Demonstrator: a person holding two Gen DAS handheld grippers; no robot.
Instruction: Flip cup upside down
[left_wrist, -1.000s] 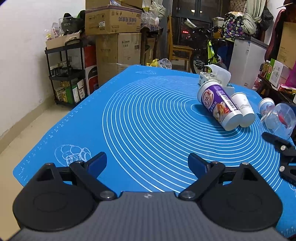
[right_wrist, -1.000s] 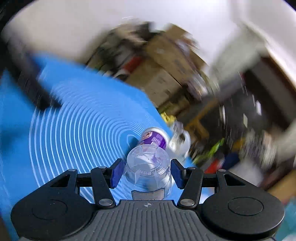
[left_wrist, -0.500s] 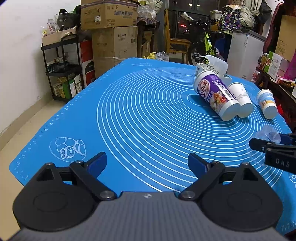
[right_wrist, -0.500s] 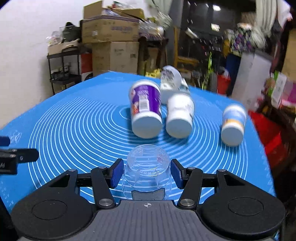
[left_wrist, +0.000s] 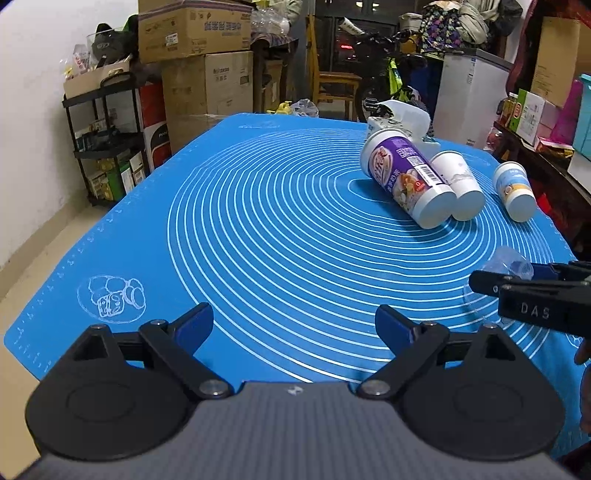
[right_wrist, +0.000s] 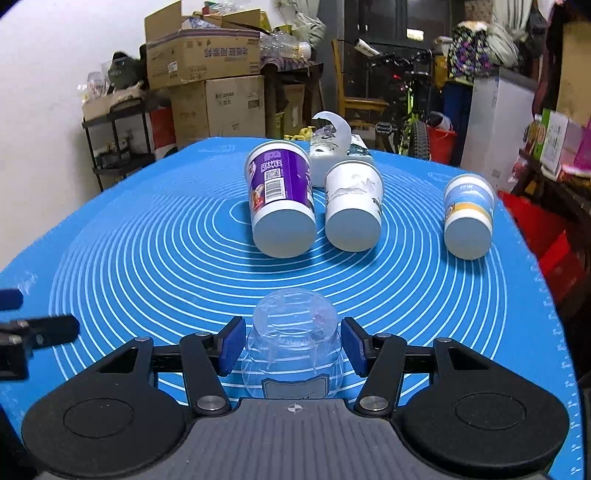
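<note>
Cup (right_wrist: 293, 339) on mat (right_wrist: 147, 258) (three tubs (right_wrist: 282, 210) behind).

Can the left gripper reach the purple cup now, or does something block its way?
Probably yes. The left gripper is open and holds nothing, and only bare mat lies between it and the purple cup. The white cup touches its far side.

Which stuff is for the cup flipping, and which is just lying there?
For the job:
clear plastic cup, upside down on the blue mat
right gripper, jaws just off the cup's sides

Just lying about:
purple cup
white cup
blue-and-white cup
left gripper, holding nothing
</note>
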